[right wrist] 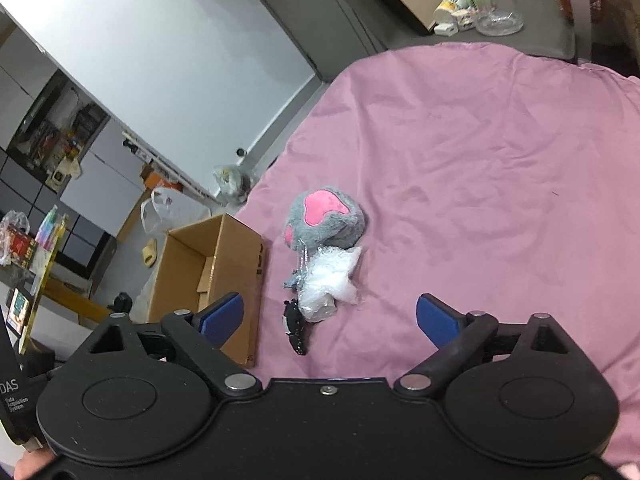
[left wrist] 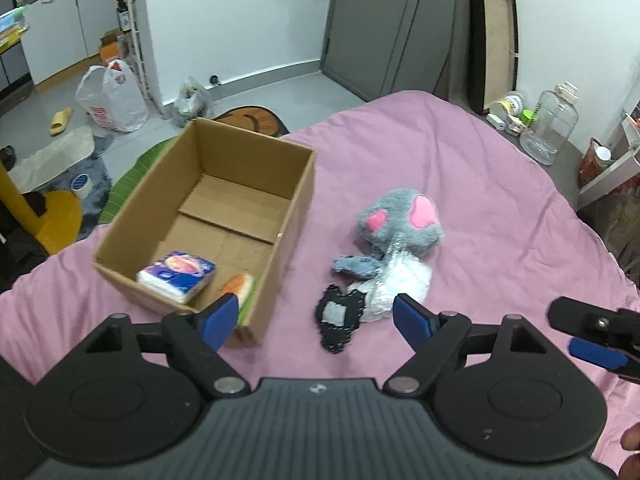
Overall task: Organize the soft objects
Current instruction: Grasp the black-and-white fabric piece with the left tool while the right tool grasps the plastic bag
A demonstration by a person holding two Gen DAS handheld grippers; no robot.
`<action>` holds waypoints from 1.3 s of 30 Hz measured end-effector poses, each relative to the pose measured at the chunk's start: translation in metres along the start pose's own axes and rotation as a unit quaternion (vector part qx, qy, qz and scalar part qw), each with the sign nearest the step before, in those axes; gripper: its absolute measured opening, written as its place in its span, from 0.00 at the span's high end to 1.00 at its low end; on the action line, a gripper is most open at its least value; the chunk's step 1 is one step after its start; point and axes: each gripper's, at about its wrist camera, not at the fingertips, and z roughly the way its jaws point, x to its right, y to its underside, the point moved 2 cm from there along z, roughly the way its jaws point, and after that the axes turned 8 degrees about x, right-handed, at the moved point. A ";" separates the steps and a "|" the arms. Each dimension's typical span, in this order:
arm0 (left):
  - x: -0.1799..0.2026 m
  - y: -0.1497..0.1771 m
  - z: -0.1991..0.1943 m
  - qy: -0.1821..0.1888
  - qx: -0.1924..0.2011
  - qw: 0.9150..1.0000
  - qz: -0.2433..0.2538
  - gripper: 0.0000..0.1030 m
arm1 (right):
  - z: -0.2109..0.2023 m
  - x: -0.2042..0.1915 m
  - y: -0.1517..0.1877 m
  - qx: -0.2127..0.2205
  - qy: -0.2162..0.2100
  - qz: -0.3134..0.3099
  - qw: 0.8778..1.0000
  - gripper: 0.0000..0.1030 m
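Note:
An open cardboard box [left wrist: 208, 216] [right wrist: 236, 264] stands on the pink bedspread [left wrist: 460, 168] [right wrist: 480, 160]. Inside it lie a tissue pack [left wrist: 176, 276] and an orange-and-green soft toy [left wrist: 240, 290]. To its right rest a grey plush with pink patches [left wrist: 400, 220] [right wrist: 324, 216], a clear plastic-wrapped white bundle [left wrist: 396, 284] [right wrist: 328, 280] and a flat black-and-grey piece [left wrist: 338, 318] [right wrist: 295, 326]. My left gripper [left wrist: 314, 316] is open above the black piece, holding nothing. My right gripper [right wrist: 330, 316] is open just short of the bundle, also holding nothing; it shows at the left wrist view's right edge [left wrist: 588, 340].
The bed's far edge drops to a grey floor with plastic bags [left wrist: 112, 96], rugs and a tape roll [left wrist: 81, 182]. A glass jar [left wrist: 554, 124] and small containers sit on a grey surface past the bed's right corner. A dark wardrobe [left wrist: 392, 24] stands behind.

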 end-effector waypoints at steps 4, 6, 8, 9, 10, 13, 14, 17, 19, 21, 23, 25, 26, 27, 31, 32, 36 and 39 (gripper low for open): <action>0.005 0.003 0.012 0.012 -0.006 1.000 -0.021 0.24 | 0.018 0.004 -0.003 -0.023 -0.008 -0.003 1.000 0.12; 0.009 0.006 0.019 0.015 -0.004 1.000 -0.020 0.26 | 0.027 0.004 -0.005 -0.032 -0.011 -0.005 0.999 0.14; 0.012 0.008 0.025 0.019 -0.005 1.000 -0.019 0.28 | 0.037 0.006 -0.007 -0.036 -0.013 -0.004 0.999 0.15; 0.012 0.010 0.029 0.022 -0.007 1.000 -0.020 0.30 | 0.041 0.008 -0.008 -0.039 -0.014 0.001 0.999 0.15; 0.013 0.012 0.034 0.023 -0.010 0.999 -0.024 0.30 | 0.045 0.009 -0.008 -0.043 -0.017 0.005 0.999 0.15; 0.011 0.020 0.048 0.023 -0.024 0.999 -0.031 0.33 | 0.059 0.012 -0.009 -0.056 -0.021 0.008 0.998 0.15; 0.011 0.023 0.053 0.021 -0.029 0.999 -0.032 0.35 | 0.066 0.013 -0.009 -0.065 -0.021 0.011 0.998 0.15; 0.011 0.030 0.066 0.028 -0.043 0.998 -0.038 0.39 | 0.079 0.015 -0.008 -0.074 -0.024 0.020 0.997 0.15; 0.012 0.032 0.074 0.025 -0.049 0.998 -0.035 0.40 | 0.088 0.016 -0.007 -0.080 -0.028 0.029 0.996 0.15; 0.012 0.034 0.081 0.023 -0.054 0.998 -0.037 0.41 | 0.097 0.017 -0.005 -0.094 -0.035 0.036 0.994 0.15; 0.010 0.035 0.088 0.021 -0.062 0.997 -0.039 0.41 | 0.105 0.016 -0.002 -0.099 -0.038 0.042 0.993 0.15; 0.010 0.037 0.094 0.021 -0.069 0.997 -0.038 0.41 | 0.113 0.016 -0.001 -0.102 -0.039 0.047 0.993 0.15; 0.011 0.038 0.097 0.020 -0.074 0.996 -0.037 0.41 | 0.117 0.016 0.000 -0.105 -0.037 0.048 0.993 0.15; 0.011 0.039 0.100 0.018 -0.078 0.996 -0.035 0.41 | 0.120 0.016 0.002 -0.108 -0.037 0.049 0.992 0.15; 0.014 0.044 0.108 0.001 -0.089 0.996 -0.029 0.43 | 0.128 0.015 0.006 -0.117 -0.033 0.051 0.991 0.15; 0.016 0.045 0.109 -0.002 -0.090 0.996 -0.027 0.45 | 0.130 0.015 0.005 -0.118 -0.031 0.053 0.991 0.15; 0.023 0.051 0.115 -0.008 -0.090 0.996 -0.024 0.54 | 0.135 0.015 0.006 -0.123 -0.024 0.054 0.991 0.16; 0.024 0.055 0.120 -0.012 -0.087 0.996 -0.027 0.55 | 0.141 0.014 0.009 -0.128 -0.020 0.053 0.990 0.16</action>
